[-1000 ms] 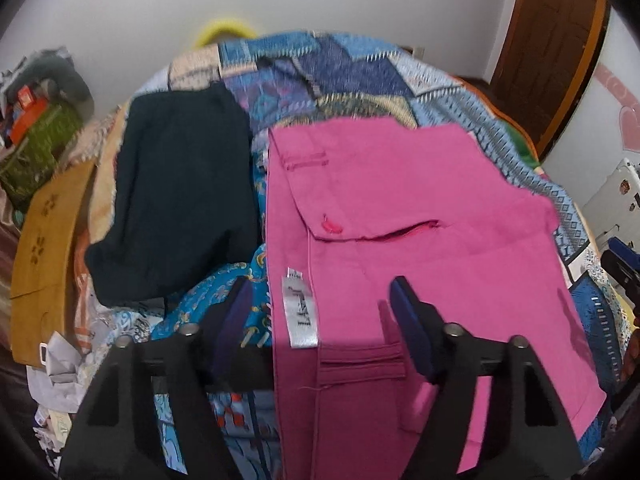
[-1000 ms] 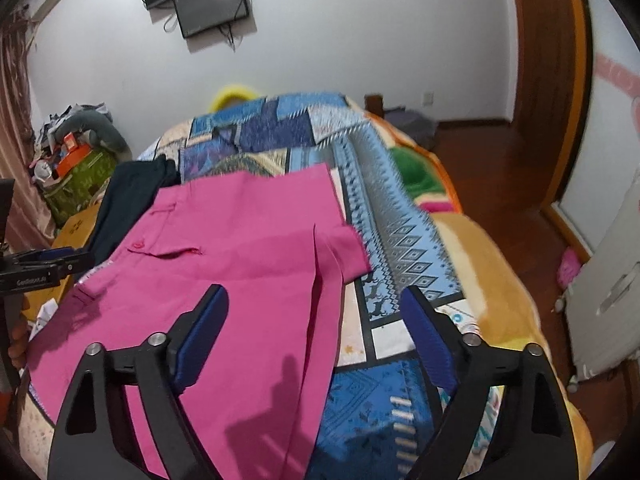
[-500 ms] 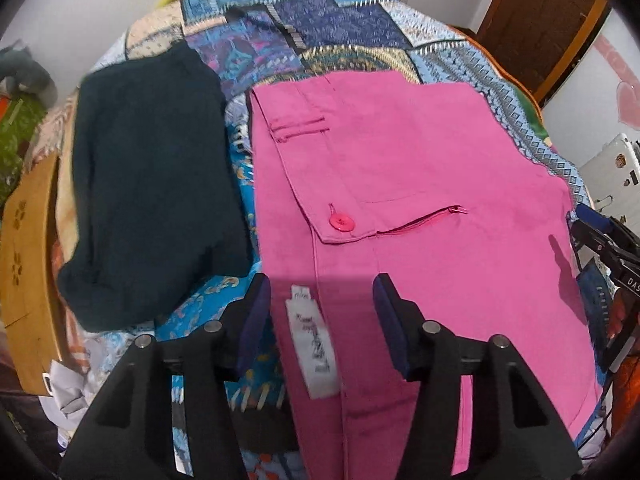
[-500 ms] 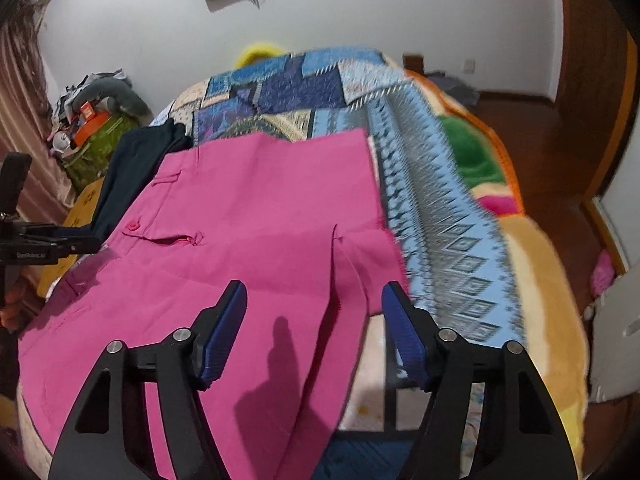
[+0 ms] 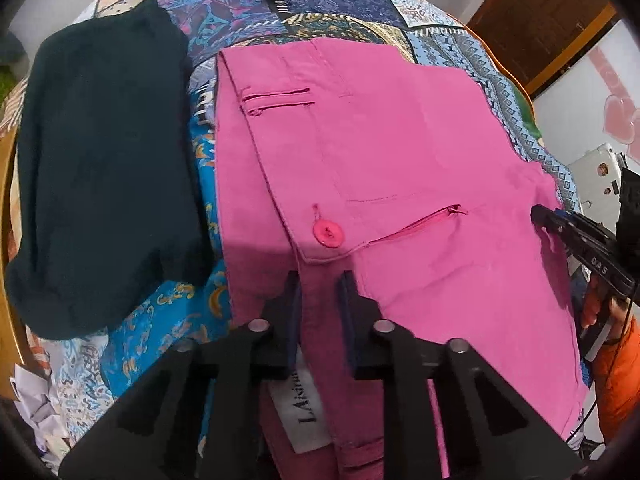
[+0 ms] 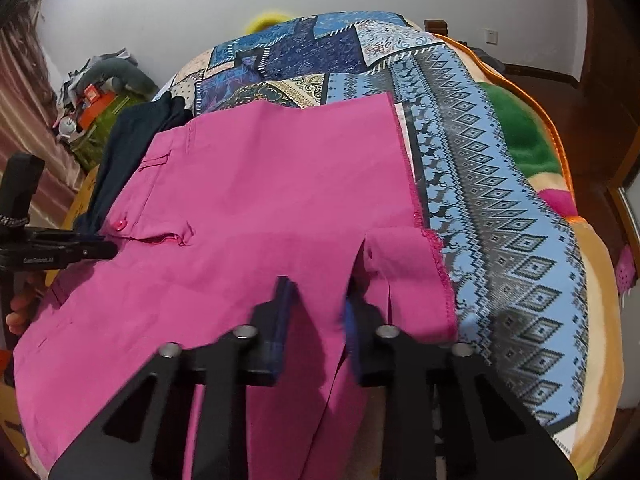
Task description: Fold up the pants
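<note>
Pink pants (image 5: 400, 152) lie flat on the patchwork bedspread (image 5: 320, 0), waistband toward me, with a pink button (image 5: 328, 234) and a white label (image 5: 304, 412). My left gripper (image 5: 320, 284) points steeply down at the waistband just below the button; its jaws are closing, with a ridge of pink cloth pinched between them. In the right wrist view the pants (image 6: 260, 184) spread leftward. My right gripper (image 6: 318, 292) is closing on the cloth beside the hem slit, fabric bunched between its fingers. Each gripper shows at the edge of the other's view: right (image 5: 560, 220), left (image 6: 100, 248).
A dark folded garment (image 5: 104, 160) lies left of the pants on the bedspread (image 6: 500, 200). A pile of clutter (image 6: 96, 92) sits by the wall at the left. A wooden door (image 5: 540, 20) stands at the back right. An orange sleeve (image 5: 616, 372) shows behind the right gripper.
Both grippers have come down and forward onto the pants, and their jaws have gone from wide apart to nearly together, gathering pink cloth between them.
</note>
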`<state>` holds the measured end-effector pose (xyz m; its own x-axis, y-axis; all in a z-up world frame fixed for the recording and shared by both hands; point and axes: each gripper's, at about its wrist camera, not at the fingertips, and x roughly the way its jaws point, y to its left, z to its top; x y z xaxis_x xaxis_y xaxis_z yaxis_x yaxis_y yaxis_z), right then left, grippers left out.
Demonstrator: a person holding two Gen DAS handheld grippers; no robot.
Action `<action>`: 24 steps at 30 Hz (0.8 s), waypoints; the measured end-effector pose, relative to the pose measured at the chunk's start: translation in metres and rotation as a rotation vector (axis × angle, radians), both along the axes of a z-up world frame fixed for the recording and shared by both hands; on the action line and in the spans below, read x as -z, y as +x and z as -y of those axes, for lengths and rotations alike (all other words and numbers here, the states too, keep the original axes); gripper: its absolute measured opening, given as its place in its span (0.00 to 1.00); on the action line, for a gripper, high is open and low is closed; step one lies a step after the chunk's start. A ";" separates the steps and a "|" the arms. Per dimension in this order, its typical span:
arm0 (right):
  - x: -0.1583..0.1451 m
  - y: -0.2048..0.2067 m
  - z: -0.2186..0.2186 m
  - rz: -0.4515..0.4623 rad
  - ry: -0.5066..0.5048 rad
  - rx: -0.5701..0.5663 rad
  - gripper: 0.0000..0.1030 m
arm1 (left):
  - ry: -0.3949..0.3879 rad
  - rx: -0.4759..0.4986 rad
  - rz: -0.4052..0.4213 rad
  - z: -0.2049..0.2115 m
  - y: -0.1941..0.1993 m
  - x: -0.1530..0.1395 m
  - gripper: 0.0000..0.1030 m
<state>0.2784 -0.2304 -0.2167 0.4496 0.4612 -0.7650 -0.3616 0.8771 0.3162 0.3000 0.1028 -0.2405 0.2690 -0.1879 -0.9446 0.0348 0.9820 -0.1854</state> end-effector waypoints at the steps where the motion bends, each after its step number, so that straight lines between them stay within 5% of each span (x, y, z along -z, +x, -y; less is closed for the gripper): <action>1: 0.000 0.001 0.001 -0.003 0.005 -0.003 0.07 | 0.003 -0.008 0.002 0.000 -0.002 0.000 0.08; 11: -0.007 0.006 0.004 0.092 -0.087 0.027 0.00 | 0.034 -0.137 0.064 -0.010 -0.030 -0.003 0.06; 19: -0.013 0.005 0.011 0.079 -0.096 0.024 0.01 | 0.104 -0.080 0.078 -0.003 -0.029 -0.013 0.07; 22: -0.021 -0.002 0.014 0.094 -0.101 0.022 0.02 | 0.137 -0.050 0.124 -0.002 -0.031 -0.028 0.17; 24: -0.026 -0.005 0.018 0.103 -0.101 0.026 0.04 | 0.144 -0.045 0.164 -0.003 -0.030 -0.040 0.34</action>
<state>0.2738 -0.2480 -0.1908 0.5392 0.3713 -0.7559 -0.3640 0.9121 0.1884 0.2700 0.1061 -0.2004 0.4265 -0.0386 -0.9036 0.0089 0.9992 -0.0384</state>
